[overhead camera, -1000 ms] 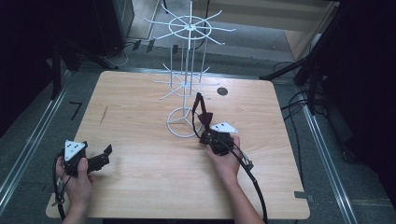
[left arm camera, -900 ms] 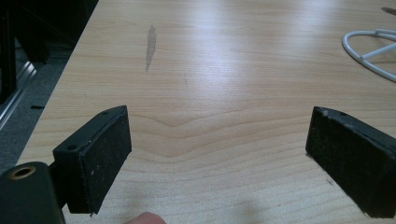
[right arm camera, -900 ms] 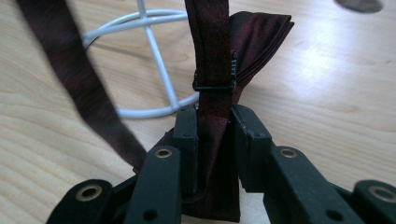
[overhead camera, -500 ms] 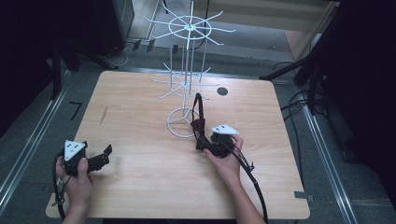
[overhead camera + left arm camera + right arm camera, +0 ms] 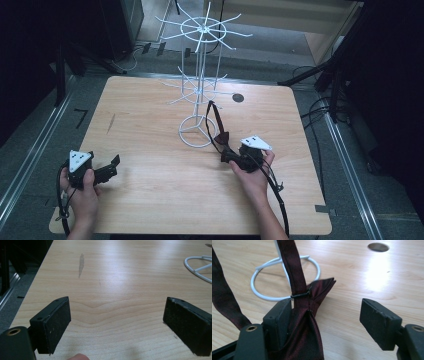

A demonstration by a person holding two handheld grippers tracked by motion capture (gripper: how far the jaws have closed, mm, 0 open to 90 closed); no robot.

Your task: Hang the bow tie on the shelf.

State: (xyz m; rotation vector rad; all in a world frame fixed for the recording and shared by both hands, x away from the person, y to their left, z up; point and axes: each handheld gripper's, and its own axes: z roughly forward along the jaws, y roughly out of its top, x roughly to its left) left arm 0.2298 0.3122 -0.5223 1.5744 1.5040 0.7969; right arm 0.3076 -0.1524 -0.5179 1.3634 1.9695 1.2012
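A dark red bow tie [image 5: 312, 315] on a strap [image 5: 216, 116] hangs from a low arm of the white wire rack [image 5: 200, 90]. Its knot rests against the left jaw of my right gripper [image 5: 325, 310], whose jaws stand wide apart, so it is open. In the high view, that right gripper [image 5: 227, 156] sits just right of the rack's ring base [image 5: 196, 132], with the bow tie [image 5: 223, 136] above its jaws. My left gripper [image 5: 112, 166] is held low at the table's front left. It is open over bare wood, as the left gripper [image 5: 117, 315] view shows.
The wooden table [image 5: 150, 120] has a dark round hole [image 5: 238, 98] behind the rack and a dark streak [image 5: 81, 262] on its left side. The rack's upper arms [image 5: 205, 30] spread wide above the back edge. Cables lie on the floor at the right.
My right gripper has shifted slightly left and toward the person, with the bow tie's strap still hooked on the rack. The left gripper has stayed put.
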